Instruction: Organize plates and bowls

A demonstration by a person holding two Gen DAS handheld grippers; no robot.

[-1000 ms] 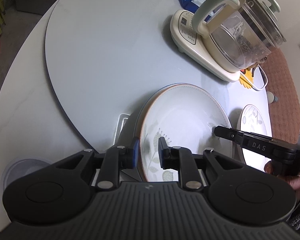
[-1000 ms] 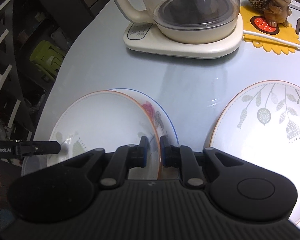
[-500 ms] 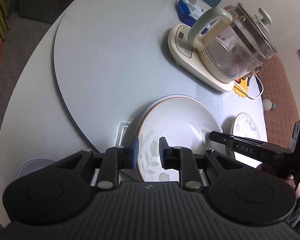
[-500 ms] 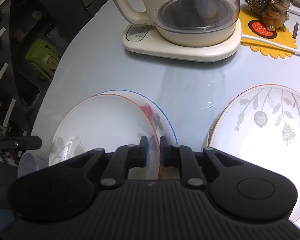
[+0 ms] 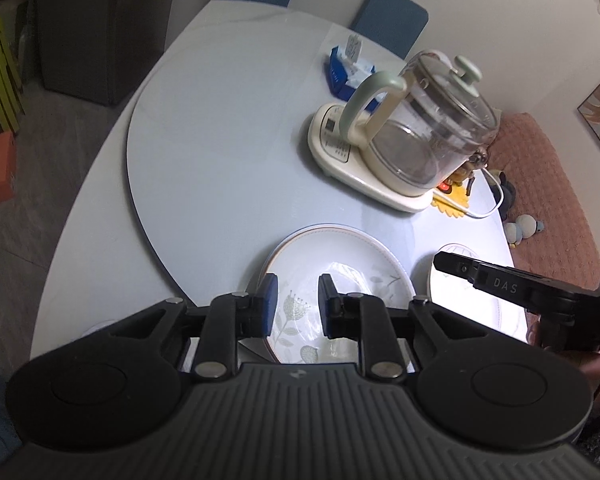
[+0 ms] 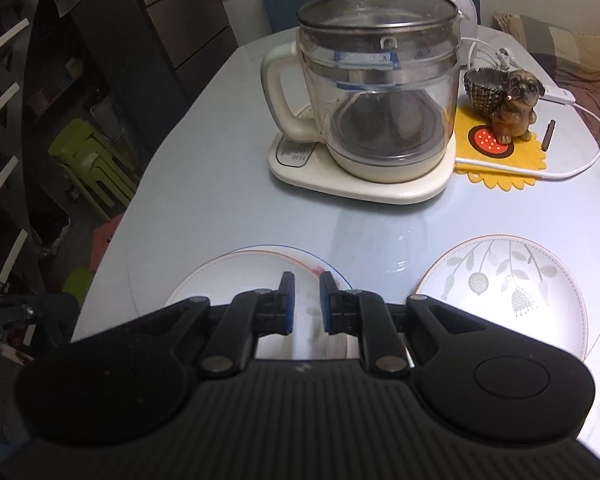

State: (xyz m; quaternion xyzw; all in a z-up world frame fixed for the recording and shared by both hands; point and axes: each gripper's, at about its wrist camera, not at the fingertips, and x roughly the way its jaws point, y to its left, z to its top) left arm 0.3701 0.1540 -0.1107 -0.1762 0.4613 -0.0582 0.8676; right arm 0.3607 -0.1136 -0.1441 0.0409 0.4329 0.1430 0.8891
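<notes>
Both grippers have been raised since the earlier frames, and more table [image 5: 220, 168] is seen. Left gripper [image 5: 293, 300] and right gripper [image 6: 305, 300] are nearly closed, with nothing gripped. Below them, the leaf-patterned plate [image 5: 340, 264] rests stacked on a blue-rimmed plate [image 6: 332, 270]; a second leaf plate [image 6: 504, 284] lies apart. On reaching for it, the kettle [image 6: 380, 92] or its cord [image 6: 580, 164] could be snagged.

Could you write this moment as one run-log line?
left gripper: shut, empty | right gripper: shut, empty | stacked plates | single plate
</notes>
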